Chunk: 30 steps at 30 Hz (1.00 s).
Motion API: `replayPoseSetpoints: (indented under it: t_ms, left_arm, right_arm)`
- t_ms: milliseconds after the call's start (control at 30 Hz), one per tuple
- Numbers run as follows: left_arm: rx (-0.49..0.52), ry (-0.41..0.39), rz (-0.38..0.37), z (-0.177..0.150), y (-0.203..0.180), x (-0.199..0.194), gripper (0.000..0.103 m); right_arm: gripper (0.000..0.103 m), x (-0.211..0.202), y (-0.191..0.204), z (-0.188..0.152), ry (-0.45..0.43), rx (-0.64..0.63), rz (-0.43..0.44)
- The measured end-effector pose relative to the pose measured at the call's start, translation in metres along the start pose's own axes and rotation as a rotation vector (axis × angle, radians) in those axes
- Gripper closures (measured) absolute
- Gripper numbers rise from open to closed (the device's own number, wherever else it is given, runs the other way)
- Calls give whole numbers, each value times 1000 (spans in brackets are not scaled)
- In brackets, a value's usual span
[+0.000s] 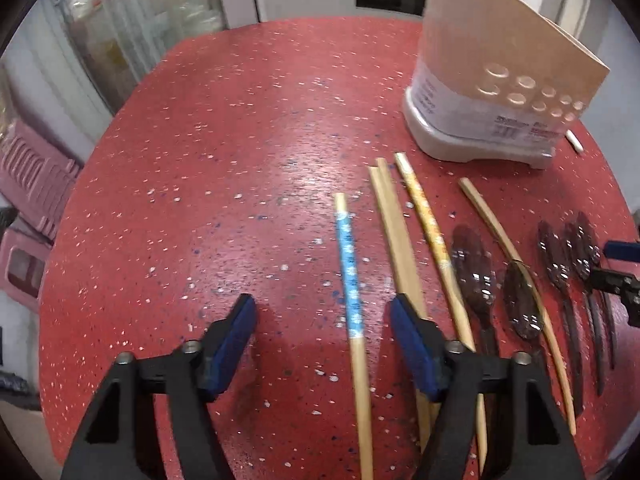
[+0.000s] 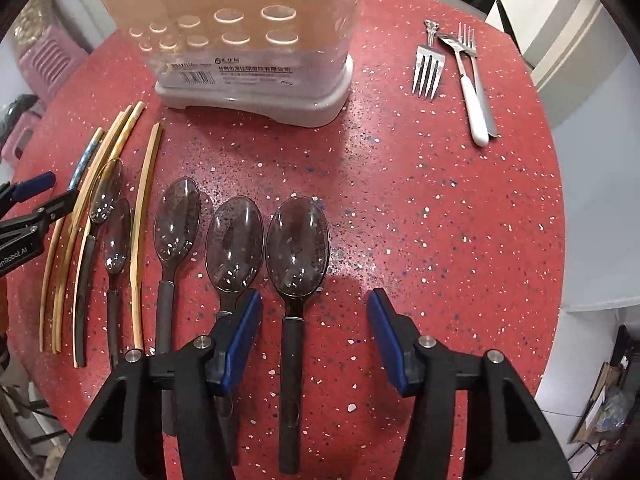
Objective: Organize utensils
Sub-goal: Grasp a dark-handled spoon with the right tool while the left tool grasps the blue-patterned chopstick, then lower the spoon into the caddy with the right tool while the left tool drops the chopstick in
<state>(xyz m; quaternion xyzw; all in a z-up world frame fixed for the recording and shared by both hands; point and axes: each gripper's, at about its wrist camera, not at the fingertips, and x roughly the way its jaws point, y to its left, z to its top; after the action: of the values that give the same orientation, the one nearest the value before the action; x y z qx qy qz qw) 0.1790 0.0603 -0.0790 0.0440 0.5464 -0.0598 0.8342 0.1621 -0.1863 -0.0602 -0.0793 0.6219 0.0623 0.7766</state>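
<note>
Both tongs spread wide, grasping nothing. Left gripper [image 1: 322, 320] low over the red speckled table [image 1: 224, 184], straddling the blue-patterned chopstick [image 1: 349, 272], with plain chopsticks [image 1: 394, 232] lying just right of it. Right gripper [image 2: 314, 320] poised above the handle of the rightmost dark spoon [image 2: 297, 246], among a row of dark spoons [image 2: 234, 244] near the table's front edge. Behind them, upright, the utensil holder [image 2: 256, 60] with round holes. Off to the far right, well apart, forks [image 2: 427, 70] and a white-handled spoon [image 2: 472, 104].
</note>
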Motion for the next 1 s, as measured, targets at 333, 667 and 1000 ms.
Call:
replayPoseSetpoints:
  t_ms: [333,667,1000]
  left_arm:
    - [72,-8,-55,12,-32,-8,72]
    - [-58,-232,-119,-15,-14,-70,72]
    - [-102,-463,-200,8,-21,-158,72]
  right_arm:
    - [90,-4,0,6,-18,-7,25]
    - [90,-66,-22,-46,-215,79,154]
    - [90,-143,-28,-28,-452,138,238]
